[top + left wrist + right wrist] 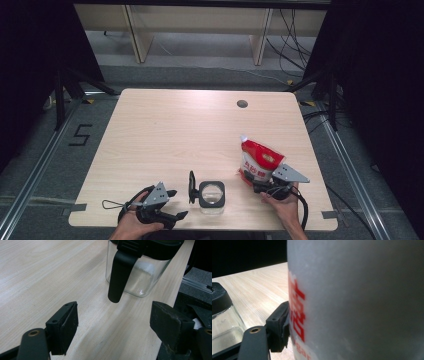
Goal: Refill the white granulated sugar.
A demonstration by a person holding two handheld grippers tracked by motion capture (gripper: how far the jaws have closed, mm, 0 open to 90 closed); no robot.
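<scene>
A red and white bag (260, 162) stands at the table's front right, its torn top corner pointing up. My right gripper (267, 184) is shut on the bag's lower part; in the right gripper view the bag (362, 300) presses against the left pad (284, 326). A clear glass jar (212, 196) with a black rim stands at the front middle, its black hinged lid (192, 187) flipped up on the left. My left gripper (176, 209) is open just left of the jar, near the front edge. In the left gripper view the jar (140, 277) and its black latch (120, 277) sit ahead of the open jaws.
The wooden table (165, 135) has a round cable hole (242, 104) at the back right. A wire loop (111, 204) lies by the left hand at the front left. Dark stands and cables flank the table on the floor.
</scene>
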